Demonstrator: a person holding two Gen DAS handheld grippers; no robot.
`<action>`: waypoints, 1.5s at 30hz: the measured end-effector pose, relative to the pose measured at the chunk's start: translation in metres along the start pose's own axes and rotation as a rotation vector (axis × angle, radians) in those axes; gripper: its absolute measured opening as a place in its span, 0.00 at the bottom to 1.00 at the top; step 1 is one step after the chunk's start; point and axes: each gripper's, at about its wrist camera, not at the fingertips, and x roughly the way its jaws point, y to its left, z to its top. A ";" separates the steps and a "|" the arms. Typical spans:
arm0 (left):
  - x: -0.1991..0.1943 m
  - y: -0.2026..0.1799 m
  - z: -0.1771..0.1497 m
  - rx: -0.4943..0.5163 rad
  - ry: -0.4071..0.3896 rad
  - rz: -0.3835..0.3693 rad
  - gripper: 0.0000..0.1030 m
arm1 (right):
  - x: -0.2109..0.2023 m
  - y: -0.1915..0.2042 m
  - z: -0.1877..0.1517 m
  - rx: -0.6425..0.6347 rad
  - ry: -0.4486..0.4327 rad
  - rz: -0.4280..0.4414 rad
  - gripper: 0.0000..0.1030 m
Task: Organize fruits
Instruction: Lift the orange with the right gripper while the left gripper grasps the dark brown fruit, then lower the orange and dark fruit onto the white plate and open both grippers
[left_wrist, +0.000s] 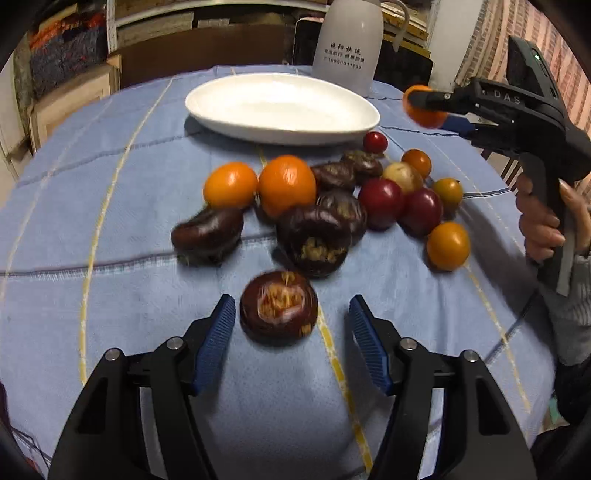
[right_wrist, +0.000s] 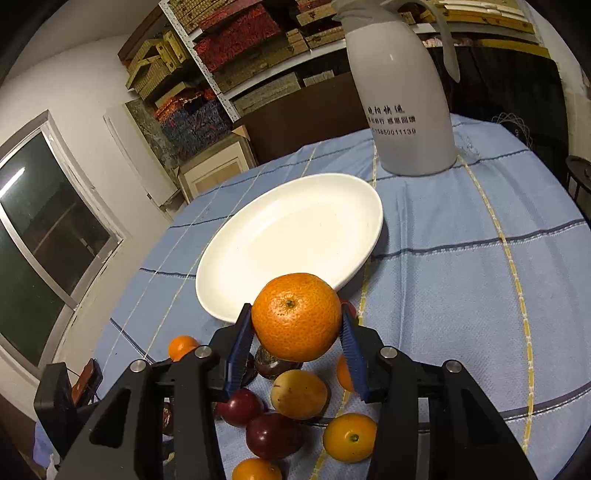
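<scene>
Fruit lies heaped on the blue-clothed counter before an empty white plate. The left gripper has its fingers spread, a dark chestnut-like fruit loose between them. The right gripper pinches a mandarin aloft near the plate's rim.

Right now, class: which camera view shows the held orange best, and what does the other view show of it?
The right wrist view: the orange fills the middle of the picture, stem end facing the camera, clamped between the right gripper pads. The left wrist view shows it only small and partly hidden behind that gripper's finger, near the white plate.
</scene>
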 end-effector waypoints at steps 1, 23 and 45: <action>0.002 -0.001 0.002 -0.001 0.004 -0.003 0.57 | 0.001 -0.001 -0.001 0.002 0.006 0.001 0.45; 0.045 0.007 0.168 -0.044 -0.116 -0.044 0.39 | 0.044 0.019 0.047 -0.094 0.038 -0.116 0.45; -0.002 0.073 0.068 -0.245 -0.192 0.094 0.95 | -0.026 -0.022 -0.008 0.037 -0.140 -0.171 0.88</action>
